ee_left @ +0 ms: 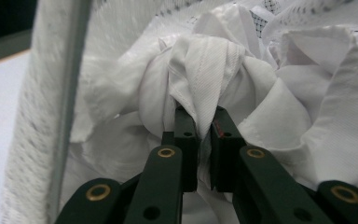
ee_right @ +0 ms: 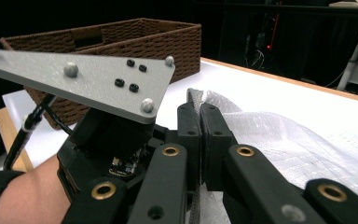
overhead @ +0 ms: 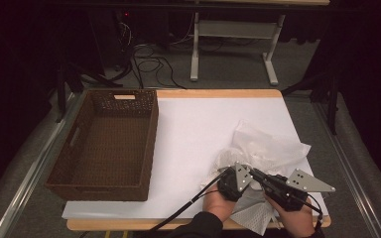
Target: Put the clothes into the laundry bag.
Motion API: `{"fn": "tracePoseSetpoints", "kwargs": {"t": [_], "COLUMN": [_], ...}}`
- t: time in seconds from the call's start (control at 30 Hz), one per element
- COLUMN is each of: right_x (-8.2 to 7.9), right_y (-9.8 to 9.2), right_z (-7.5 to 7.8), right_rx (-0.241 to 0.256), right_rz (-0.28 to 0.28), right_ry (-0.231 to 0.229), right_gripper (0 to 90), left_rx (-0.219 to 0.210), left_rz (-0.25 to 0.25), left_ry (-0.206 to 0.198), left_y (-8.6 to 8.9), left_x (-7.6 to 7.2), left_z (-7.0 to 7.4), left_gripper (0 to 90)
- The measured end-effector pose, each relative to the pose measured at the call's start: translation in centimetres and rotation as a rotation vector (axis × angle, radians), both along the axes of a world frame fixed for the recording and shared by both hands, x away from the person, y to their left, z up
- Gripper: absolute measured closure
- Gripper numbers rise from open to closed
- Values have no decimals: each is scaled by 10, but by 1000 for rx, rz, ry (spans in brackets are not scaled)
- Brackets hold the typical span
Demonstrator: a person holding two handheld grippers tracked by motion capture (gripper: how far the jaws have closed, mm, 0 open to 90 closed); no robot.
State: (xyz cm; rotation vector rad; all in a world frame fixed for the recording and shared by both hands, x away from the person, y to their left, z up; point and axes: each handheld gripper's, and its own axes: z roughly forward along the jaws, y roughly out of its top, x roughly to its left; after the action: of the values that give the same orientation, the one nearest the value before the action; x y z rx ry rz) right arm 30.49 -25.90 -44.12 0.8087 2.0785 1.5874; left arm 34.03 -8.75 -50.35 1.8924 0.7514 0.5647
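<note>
High view: a white mesh bag [overhead: 268, 148] holding crumpled white cloth [overhead: 233, 157] lay on the white sheet [overhead: 198, 124] at the near right of the table, well apart from the brown wicker basket [overhead: 106, 144] at the left. Both grippers met at the bag's near edge — the left gripper [overhead: 232, 171] over the cloth bundle, the right gripper [overhead: 258, 174] just beside it, its jaws angled toward the left one.

Left gripper view: the left gripper [ee_left: 199, 128] had its jaws drawn nearly together on a raised fold of the white cloth [ee_left: 205, 70], which stood directly ahead of and above the jaw tips; the mesh bag's wall [ee_left: 46, 93] rose at the left.

Right gripper view: the right gripper [ee_right: 199, 109] was closed on a thin edge of the mesh bag [ee_right: 279, 135] — the pinched strip appeared to run down between the jaws, though its lower part was dim. The bag spread away to the right; the basket [ee_right: 135, 42] stood beyond.
</note>
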Motion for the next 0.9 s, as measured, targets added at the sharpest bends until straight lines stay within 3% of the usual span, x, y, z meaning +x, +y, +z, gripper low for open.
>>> {"fn": "tracePoseSetpoints", "kwargs": {"t": [0.07, 0.2, 0.4, 0.53, 0.63, 0.73, 0.83, 0.9], "right_x": [0, 0, -2, -2, -4, -4, -4, -4], "right_y": [-2, -3, -1, -1, -1, -2, -3, -2], "right_z": [0, 1, 2, 2, 3, 4, 4, 4], "right_rx": [3, 4, -4, -6, -9, -3, -6, -7], "right_rz": [-5, -6, -3, -2, -8, -7, -3, -3], "right_ry": [1, 0, -6, -16, -12, -15, -17, -16], "right_gripper": [895, 896, 895, 895, 895, 895, 895, 895], "left_rx": [-10, -33, -30, -3, 1, 67, 131, 136], "left_rz": [-27, -74, -96, -71, -39, -37, -40, -36], "left_ry": [29, 62, 63, 64, 120, 197, 197, 207], "left_y": [3, 19, 47, 65, 72, 65, 55, 53], "left_x": [-1, -9, -23, -27, -26, -24, -24, -23], "left_z": [1, 6, 16, 11, -2, -13, -15, -16], "left_gripper": [788, 571, 377, 319, 309, 312, 338, 373]}}
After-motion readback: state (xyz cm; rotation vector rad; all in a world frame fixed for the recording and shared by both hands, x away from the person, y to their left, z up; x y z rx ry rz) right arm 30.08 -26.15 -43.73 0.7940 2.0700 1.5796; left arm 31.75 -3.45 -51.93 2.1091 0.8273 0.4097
